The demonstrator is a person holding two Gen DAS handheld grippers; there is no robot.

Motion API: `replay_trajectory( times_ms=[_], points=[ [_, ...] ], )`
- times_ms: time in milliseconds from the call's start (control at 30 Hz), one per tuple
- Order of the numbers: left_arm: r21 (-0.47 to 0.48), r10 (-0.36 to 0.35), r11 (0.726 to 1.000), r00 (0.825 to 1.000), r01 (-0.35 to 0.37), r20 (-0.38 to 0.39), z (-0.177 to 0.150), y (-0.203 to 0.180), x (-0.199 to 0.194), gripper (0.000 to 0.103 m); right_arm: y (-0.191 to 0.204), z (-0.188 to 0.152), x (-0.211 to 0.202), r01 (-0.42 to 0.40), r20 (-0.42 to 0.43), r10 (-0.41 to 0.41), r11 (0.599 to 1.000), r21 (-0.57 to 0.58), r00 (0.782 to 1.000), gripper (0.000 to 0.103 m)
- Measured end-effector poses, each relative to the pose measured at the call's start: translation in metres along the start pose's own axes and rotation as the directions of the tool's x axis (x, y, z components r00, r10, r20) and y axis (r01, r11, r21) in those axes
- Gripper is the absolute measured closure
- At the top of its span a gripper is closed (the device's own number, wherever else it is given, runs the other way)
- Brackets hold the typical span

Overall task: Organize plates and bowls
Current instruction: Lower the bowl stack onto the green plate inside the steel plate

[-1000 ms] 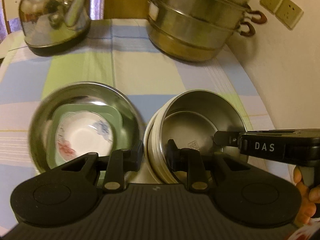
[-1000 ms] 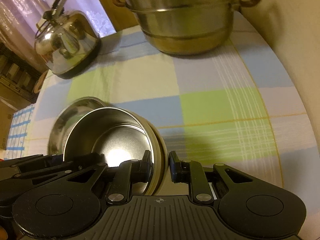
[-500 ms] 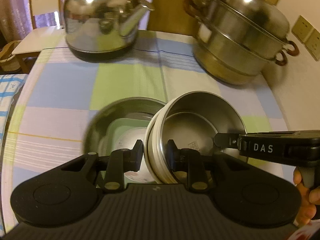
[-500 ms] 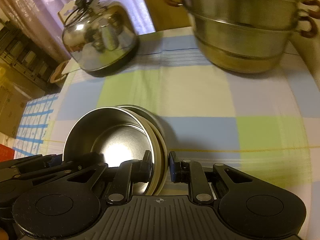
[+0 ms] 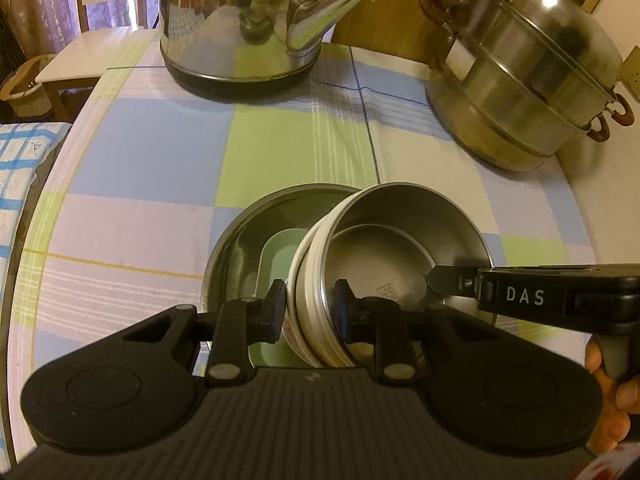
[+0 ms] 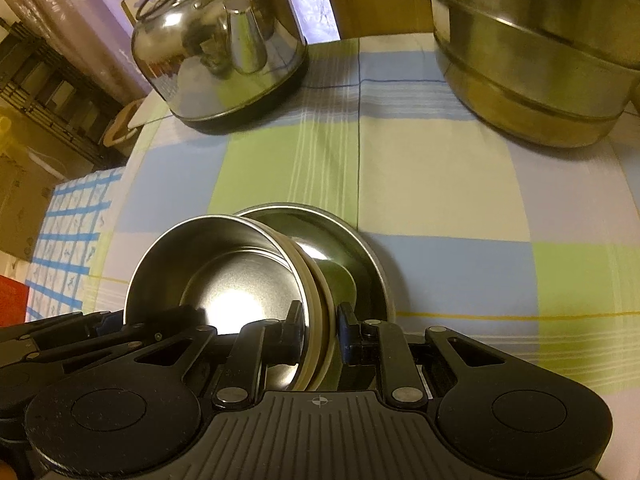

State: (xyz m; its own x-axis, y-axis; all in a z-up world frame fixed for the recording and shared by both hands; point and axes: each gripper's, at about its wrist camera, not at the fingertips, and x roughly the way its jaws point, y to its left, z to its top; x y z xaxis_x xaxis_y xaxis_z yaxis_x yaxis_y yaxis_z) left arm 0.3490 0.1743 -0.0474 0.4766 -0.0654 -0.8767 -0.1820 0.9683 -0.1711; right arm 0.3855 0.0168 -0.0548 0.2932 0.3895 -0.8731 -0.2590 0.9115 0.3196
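A steel bowl with a cream outer wall [image 5: 400,248] hangs tilted in the air, gripped from both sides. My left gripper [image 5: 309,308] is shut on its left rim. My right gripper [image 6: 320,322] is shut on the opposite rim, where the bowl [image 6: 224,272] fills the lower left of the right wrist view. Beneath it on the tablecloth lies a wide steel basin [image 5: 256,216], also seen as the basin [image 6: 352,248]. The basin holds a green square dish [image 5: 280,252], with a sliver of a white patterned bowl [image 5: 292,336] inside that. The right gripper [image 5: 440,280] reaches in from the right.
A shiny kettle [image 5: 240,20] stands at the back left and a stacked steamer pot [image 5: 520,80] at the back right. The checked tablecloth [image 5: 160,140] ends at a curved edge on the left, with a chair [image 5: 80,60] beyond. A hand [image 5: 612,400] grips the right tool.
Both grippers have carried the steel bowl leftward across the table. It now hangs over the wide basin, which it was beside before. The kettle looms nearer.
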Motion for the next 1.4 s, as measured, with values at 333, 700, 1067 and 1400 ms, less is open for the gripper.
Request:
replay_trajectory(
  times_ms=[333, 700, 1067, 1400],
  points=[
    [-0.009, 0.007, 1.000, 1.000, -0.007, -0.026, -0.004, 0.008, 0.009, 0.080, 0.000, -0.001, 0.016, 0.004, -0.026, -0.003, 1.000, 0.012, 1.000, 0.086],
    [-0.022, 0.005, 1.000, 0.999, -0.006, -0.045, -0.006, 0.014, 0.016, 0.080, 0.002, -0.003, 0.026, 0.010, -0.042, -0.009, 1.000, 0.016, 0.999, 0.086],
    [-0.026, -0.003, 1.000, 0.999, 0.002, -0.043, -0.003, 0.015, 0.018, 0.080, 0.002, -0.001, 0.029, 0.013, -0.041, -0.012, 1.000, 0.027, 0.999, 0.085],
    [-0.010, -0.009, 1.000, 0.999, 0.009, -0.038, 0.000, 0.014, 0.022, 0.079, 0.005, 0.002, 0.029, 0.029, -0.019, -0.029, 1.000, 0.005, 0.999, 0.085]
  ],
)
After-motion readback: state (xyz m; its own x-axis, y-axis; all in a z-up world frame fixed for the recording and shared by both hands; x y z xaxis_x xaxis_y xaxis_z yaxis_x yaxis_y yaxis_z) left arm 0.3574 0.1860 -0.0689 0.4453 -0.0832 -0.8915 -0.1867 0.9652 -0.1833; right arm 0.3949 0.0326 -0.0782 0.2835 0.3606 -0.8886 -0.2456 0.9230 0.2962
